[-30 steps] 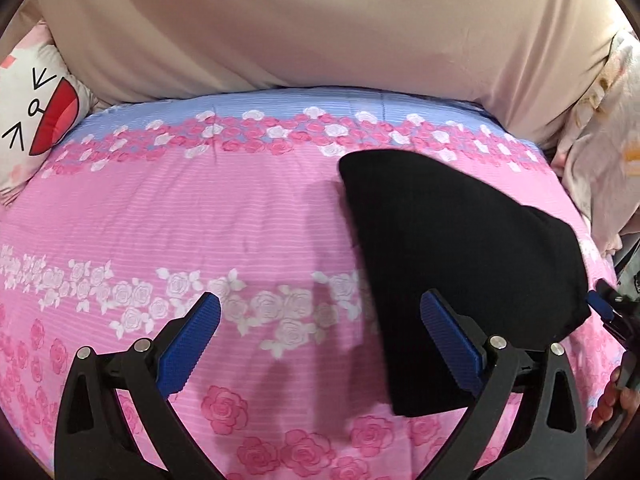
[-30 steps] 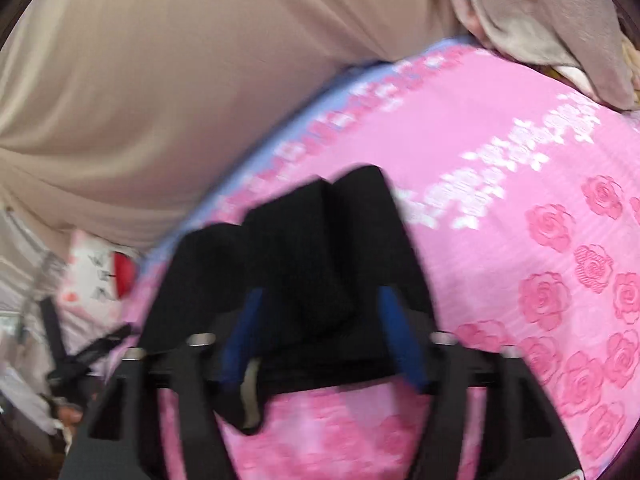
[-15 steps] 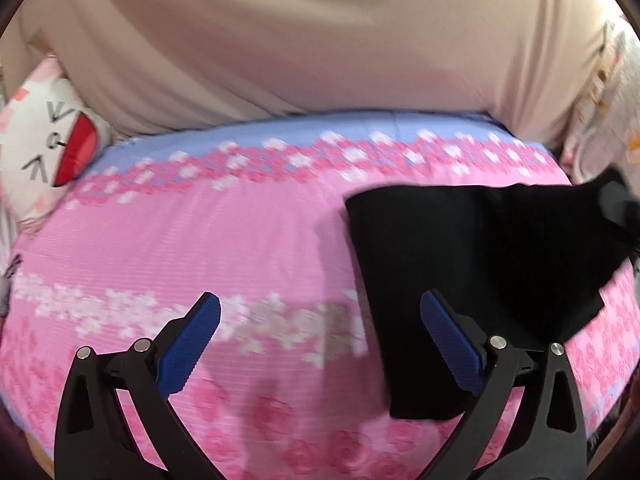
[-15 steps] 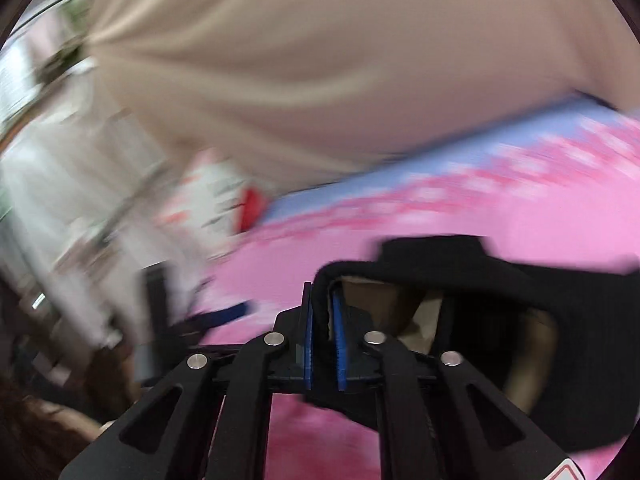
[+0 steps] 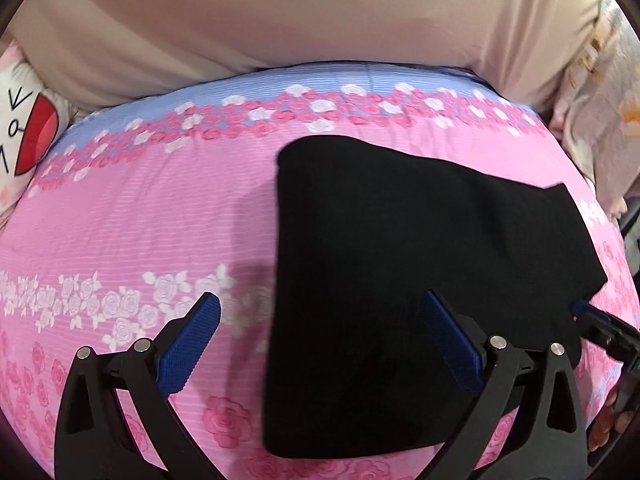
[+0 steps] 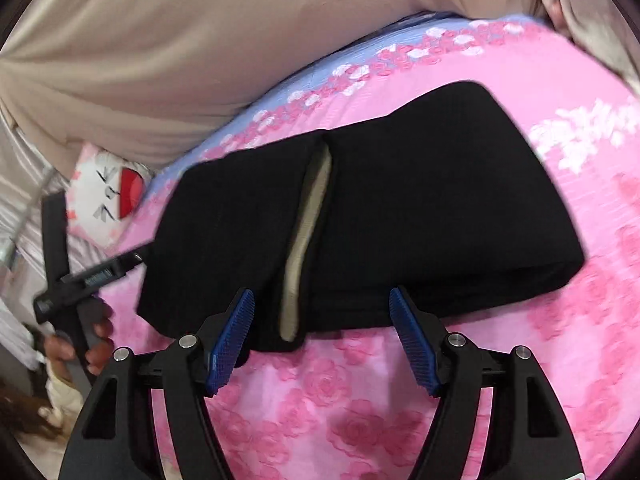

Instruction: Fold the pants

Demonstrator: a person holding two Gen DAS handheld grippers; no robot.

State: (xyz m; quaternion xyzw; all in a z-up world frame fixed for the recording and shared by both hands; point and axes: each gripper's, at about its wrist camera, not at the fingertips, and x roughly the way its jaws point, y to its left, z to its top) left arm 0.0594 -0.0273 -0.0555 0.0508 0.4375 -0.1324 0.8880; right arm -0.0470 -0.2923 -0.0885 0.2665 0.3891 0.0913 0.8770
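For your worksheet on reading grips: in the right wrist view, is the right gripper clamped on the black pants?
No: the right gripper has its jaws opening, blue pads apart, not pressing the folded black pants.

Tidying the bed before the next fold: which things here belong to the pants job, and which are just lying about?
Part of the job:
- folded black knit pants
- right gripper, jaws opening
- left gripper, open

Lying about:
- white cartoon-face pillow
- beige curtain
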